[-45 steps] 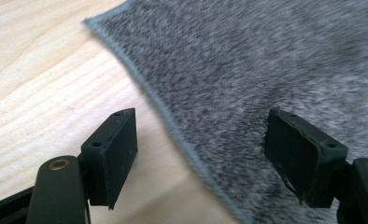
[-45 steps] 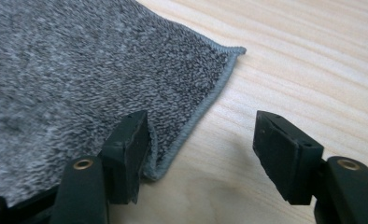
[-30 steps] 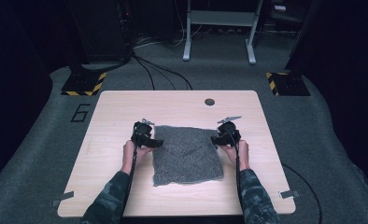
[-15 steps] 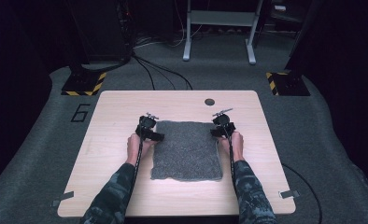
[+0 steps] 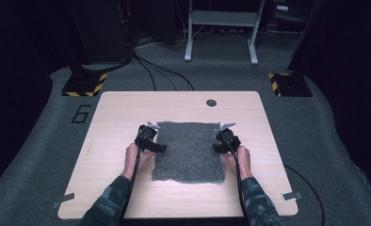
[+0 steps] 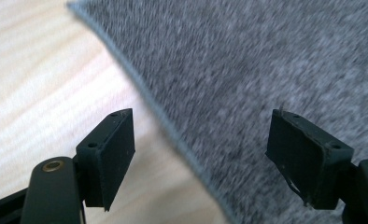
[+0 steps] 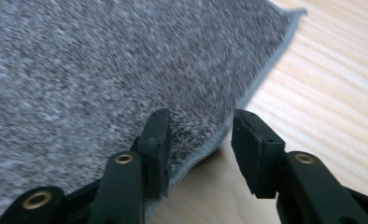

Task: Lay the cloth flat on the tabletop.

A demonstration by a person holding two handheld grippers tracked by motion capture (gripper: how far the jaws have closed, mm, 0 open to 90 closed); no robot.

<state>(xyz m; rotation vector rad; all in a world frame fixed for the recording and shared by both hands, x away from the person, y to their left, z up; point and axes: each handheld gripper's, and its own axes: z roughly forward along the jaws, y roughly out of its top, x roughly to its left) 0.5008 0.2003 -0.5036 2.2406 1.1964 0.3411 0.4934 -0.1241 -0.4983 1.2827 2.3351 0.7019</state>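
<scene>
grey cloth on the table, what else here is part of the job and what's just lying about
In use:
- grey cloth, flat on the table
- left tongs, open over its left edge
- right tongs, open over its right edge

Lying about:
- round dark spot in the tabletop
- striped floor blocks
- metal stand behind

The cloth under my tongs is a speckled, heathered grey with a plain grey hem, lying on a pale table with light wood grain. My left gripper and right gripper have matt black jaws with small brass-coloured rivets, and my sleeves are camouflage green.
</scene>
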